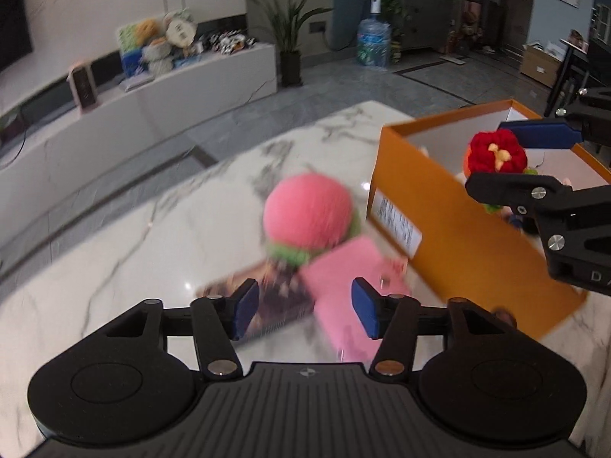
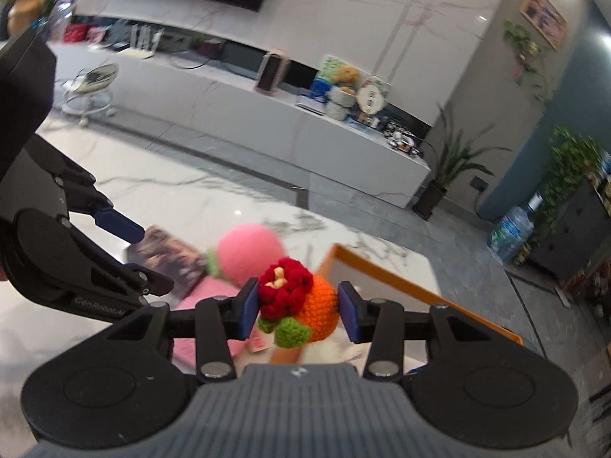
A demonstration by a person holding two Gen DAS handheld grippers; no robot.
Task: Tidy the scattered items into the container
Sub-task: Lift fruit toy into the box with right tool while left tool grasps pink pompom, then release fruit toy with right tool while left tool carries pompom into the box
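One crocheted flower toy (image 2: 296,303) pinched by right gripper (image 2: 296,307) over seemingly part-filled orange box (image 1: 458,236); left gripper (image 1: 303,307) spread

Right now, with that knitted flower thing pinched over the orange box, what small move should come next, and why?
Probably open the right tool and let go. It holds the crocheted flower toy between its pads, and the left wrist view shows that toy above the open orange box, so it should drop inside. The left tool is open near the pink items.

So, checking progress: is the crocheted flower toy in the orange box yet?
Not yet: the right gripper holds the crocheted toy above the open orange box.
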